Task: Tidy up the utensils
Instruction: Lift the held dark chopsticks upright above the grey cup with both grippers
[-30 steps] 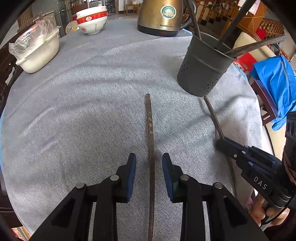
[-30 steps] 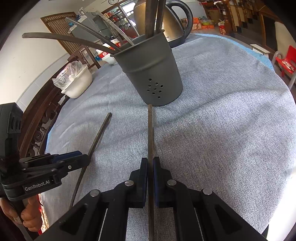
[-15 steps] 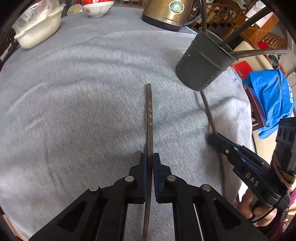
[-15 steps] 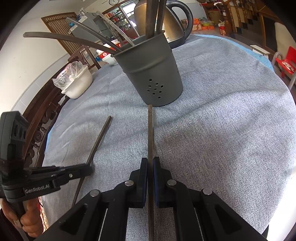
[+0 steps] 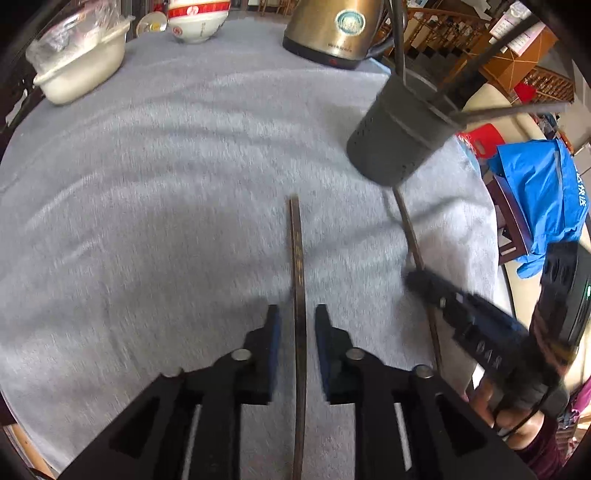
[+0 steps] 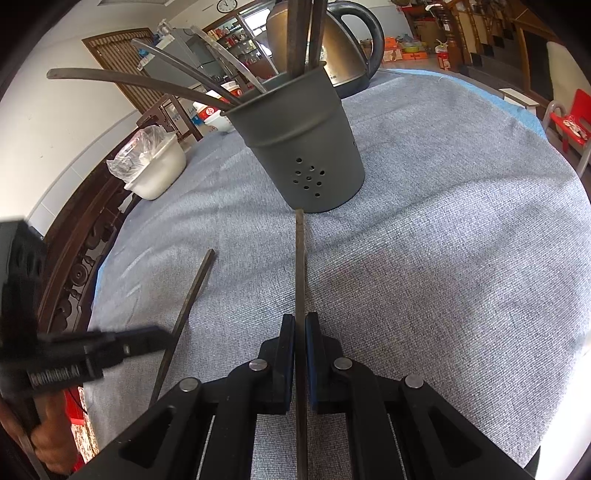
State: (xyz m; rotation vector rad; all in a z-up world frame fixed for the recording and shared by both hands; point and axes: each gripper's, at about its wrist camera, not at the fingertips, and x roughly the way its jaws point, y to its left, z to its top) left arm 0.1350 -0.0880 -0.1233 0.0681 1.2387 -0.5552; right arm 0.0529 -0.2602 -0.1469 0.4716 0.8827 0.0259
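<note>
A dark chopstick [image 5: 297,258] lies on the grey cloth, running straight between the blue pads of my left gripper [image 5: 297,321]. The jaws are opening and a gap shows on each side of the stick. From the right wrist view that gripper [image 6: 164,334] comes in side-on at the left, over the same chopstick [image 6: 192,295]. My right gripper [image 6: 300,325] is shut on a second chopstick [image 6: 301,258], whose far tip nearly reaches the foot of the dark perforated utensil holder [image 6: 306,158]. Several utensils stand in the holder [image 5: 399,144].
A brass kettle [image 5: 332,29] stands at the back of the round table, with a red-and-white bowl [image 5: 195,18] and a white tub holding a plastic bag [image 5: 81,70] at the back left. Blue cloth on a chair [image 5: 539,199] hangs beyond the right edge.
The left jaws closed onto the chopstick half a second ago and have parted again. The left view has tipped and blurred slightly. The right gripper and its chopstick have not moved.
</note>
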